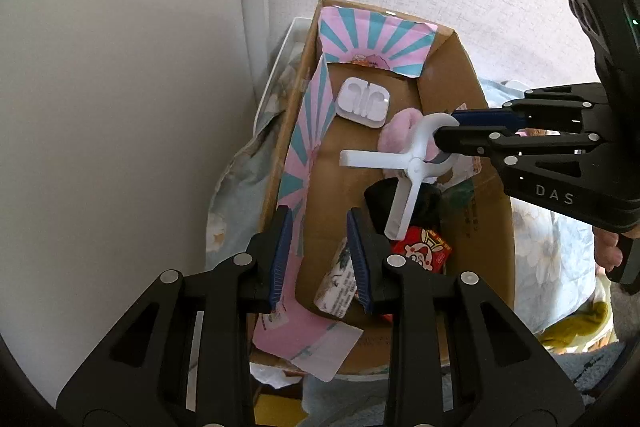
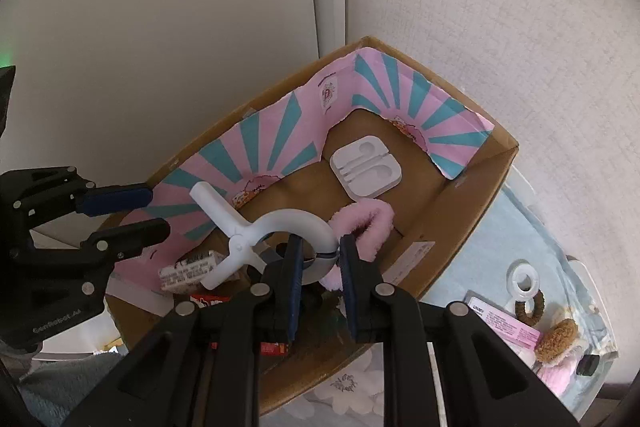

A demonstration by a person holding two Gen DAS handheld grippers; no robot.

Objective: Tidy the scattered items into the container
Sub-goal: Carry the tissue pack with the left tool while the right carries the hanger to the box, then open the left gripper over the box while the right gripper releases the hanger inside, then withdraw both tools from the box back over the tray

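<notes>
A cardboard box (image 1: 452,87) (image 2: 460,203) with a pink and teal paper liner (image 1: 312,131) stands open below both grippers. My right gripper (image 2: 322,255) (image 1: 448,131) is shut on the curved jaw of a large white plastic clip (image 2: 240,235) (image 1: 412,163), which hangs over the box. My left gripper (image 1: 320,227) (image 2: 156,213) straddles the box's left wall, jaws narrow on the wall and liner. Inside lie a white earphone tray (image 1: 362,101) (image 2: 366,167), a pink fluffy scrunchie (image 2: 364,223), a red snack packet (image 1: 424,251) and a small printed packet (image 1: 336,279).
The box rests on floral bedding (image 1: 552,247) against a white wall and door. To its right, a clear tray (image 2: 580,267) holds a white ring (image 2: 522,279), a brown scrunchie (image 2: 558,341) and a pink carton (image 2: 508,327). A person's hand (image 1: 608,247) holds the right gripper.
</notes>
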